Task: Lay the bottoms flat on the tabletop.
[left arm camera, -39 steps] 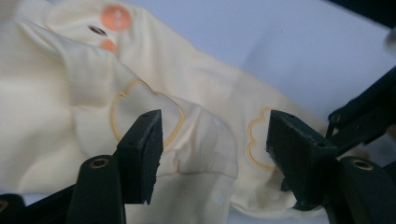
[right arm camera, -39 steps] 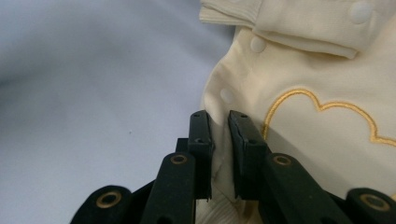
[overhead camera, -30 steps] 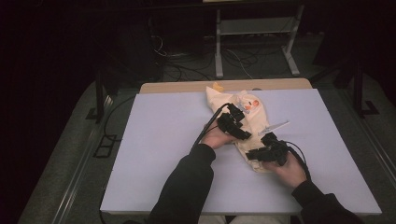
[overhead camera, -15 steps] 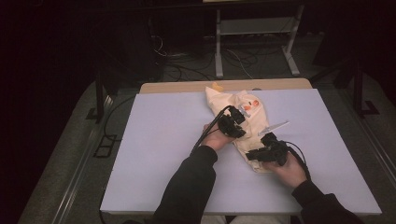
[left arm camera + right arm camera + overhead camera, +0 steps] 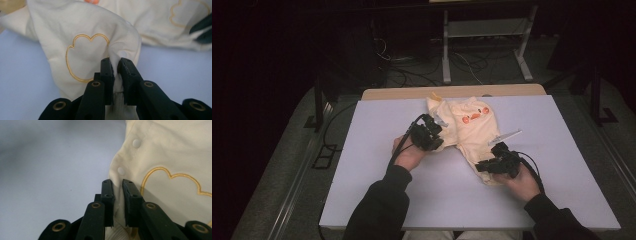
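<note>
A cream baby garment (image 5: 472,122) with an orange print lies on the pale table (image 5: 362,165), its two legs spread apart. My left gripper (image 5: 440,143) is shut on the end of the left leg; its jaws have just been closing, and cloth is bunched between them. In the left gripper view the jaws (image 5: 116,63) pinch a fold beside a gold-stitched paw outline (image 5: 85,56). My right gripper (image 5: 480,167) is shut on the other leg's end. The right gripper view shows its jaws (image 5: 117,186) clamping the hem below two snap studs (image 5: 121,171).
A thin pale strip (image 5: 504,136) sticks out beside the garment on the right. A wooden board edge (image 5: 412,93) runs along the table's back. Behind it, on the floor, stand a metal rack (image 5: 484,35) and cables.
My left gripper closed on the garment's leg and moved left with it, drawing that leg away from the other. The right hand stayed where it was.
</note>
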Available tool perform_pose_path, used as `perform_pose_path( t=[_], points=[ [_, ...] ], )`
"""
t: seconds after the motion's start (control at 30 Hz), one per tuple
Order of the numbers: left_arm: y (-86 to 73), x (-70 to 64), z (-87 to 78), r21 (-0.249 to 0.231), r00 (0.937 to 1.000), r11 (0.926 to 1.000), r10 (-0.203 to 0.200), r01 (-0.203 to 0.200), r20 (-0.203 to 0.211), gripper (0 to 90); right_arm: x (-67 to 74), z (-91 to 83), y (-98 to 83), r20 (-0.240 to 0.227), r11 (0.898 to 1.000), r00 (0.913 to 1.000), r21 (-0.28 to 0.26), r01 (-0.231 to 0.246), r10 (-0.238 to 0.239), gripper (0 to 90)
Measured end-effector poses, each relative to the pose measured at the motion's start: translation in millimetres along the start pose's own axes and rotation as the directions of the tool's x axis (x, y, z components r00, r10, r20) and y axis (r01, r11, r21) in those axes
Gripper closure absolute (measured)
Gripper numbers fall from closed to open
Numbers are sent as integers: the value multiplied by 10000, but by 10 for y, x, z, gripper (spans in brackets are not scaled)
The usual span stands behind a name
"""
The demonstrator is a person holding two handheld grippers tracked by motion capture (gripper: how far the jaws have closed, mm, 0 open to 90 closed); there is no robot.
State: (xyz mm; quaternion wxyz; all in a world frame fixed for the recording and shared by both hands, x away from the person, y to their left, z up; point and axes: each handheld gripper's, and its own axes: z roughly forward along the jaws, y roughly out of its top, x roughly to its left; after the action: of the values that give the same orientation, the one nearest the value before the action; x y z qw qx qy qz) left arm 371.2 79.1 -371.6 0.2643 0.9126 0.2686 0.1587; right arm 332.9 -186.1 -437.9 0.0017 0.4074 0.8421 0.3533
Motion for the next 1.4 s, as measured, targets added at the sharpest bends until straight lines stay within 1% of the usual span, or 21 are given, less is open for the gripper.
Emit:
perform_pose_path(
  t=[0.1, 0.17, 0.23, 0.33, 0.47, 0.5, 0.6, 0.67, 0.73, 0.8, 0.87, 0.93, 1.0, 1.07, 1.2, 1.33, 1.4],
  points=[
    [-167, 13, -92, 110, 9996, 9996, -269, 270, -59, 793, 5, -1, 0, 5, 10000, 10000, 22, -8, 8, 786],
    [-270, 5, -129, 255, 9994, 9991, -341, 342, -59, 793, -3, 0, 1, -33, 10000, 10000, 28, 1, -1, 786],
    [-364, -28, -160, 348, 9993, 9988, -336, 341, -147, 793, -2, -2, 1, -57, 10000, 10000, 41, -68, 69, 786],
    [-485, -96, -183, 389, 9992, 9984, -397, 401, -105, 792, 14, 0, 0, -110, 10000, 9999, 95, 4, -3, 786],
    [-581, -203, -180, 442, 9985, 9975, -539, 544, -118, 790, 53, 16, 3, -169, 9998, 9997, 139, 162, -160, 786],
    [-593, -230, -173, 416, 9981, 9973, -606, 610, -102, 788, 61, 19, 4, -154, 9997, 9997, 163, 188, -186, 786],
    [-610, -291, -137, 538, 9960, 9949, -865, 853, 203, 787, 78, 15, 6, -134, 9996, 9997, 188, 230, -228, 786],
    [-602, -343, -89, 793, 9945, 9924, -973, 939, 401, 785, 81, 6, 5, -157, 9996, 9996, 184, 235, -232, 786],
    [-586, -407, -18, 1021, 9931, 9895, -1080, 1028, 466, 783, 89, -7, 4, -177, 9997, 9997, 171, 196, -193, 786],
    [-569, -464, 50, 1140, 9910, 9867, -1226, 1159, 538, 780, 97, -15, 3, -185, 9997, 9997, 167, 183, -180, 785],
    [-550, -492, 99, 1200, 9892, 9845, -1354, 1279, 568, 776, 112, -19, 4, -146, 9995, 9996, 197, 249, -246, 785],
    [-537, -489, 107, 1092, 9831, 9810, -1687, 1604, 708, 776, 131, -14, 4, -92, 9992, 9994, 208, 342, -340, 785],
    [-530, -466, 90, 1001, 9776, 9780, -1918, 1830, 864, 773, 153, -11, 8, -74, 9987, 9990, 270, 443, -441, 784],
    [-547, -446, 73, 900, 9700, 9737, -2184, 2093, 1066, 773, 172, -3, 13, -118, 9980, 9985, 332, 532, -528, 784],
    [-608, -461, 82, 928, 9585, 9669, -2491, 2378, 1385, 768, 207, 13, 17, -251, 9952, 9972, 660, 722, -707, 781],
    [-632, -507, 91, 909, 9600, 9689, -2413, 2301, 1419, 756, 240, 3, 23, -344, 9920, 9955, 879, 910, -883, 779],
    [-638, -523, 85, 887, 9595, 9691, -2413, 2302, 1457, 756, 250, 0, 21, -423, 9911, 9952, 955, 924, -887, 779]
  ],
)
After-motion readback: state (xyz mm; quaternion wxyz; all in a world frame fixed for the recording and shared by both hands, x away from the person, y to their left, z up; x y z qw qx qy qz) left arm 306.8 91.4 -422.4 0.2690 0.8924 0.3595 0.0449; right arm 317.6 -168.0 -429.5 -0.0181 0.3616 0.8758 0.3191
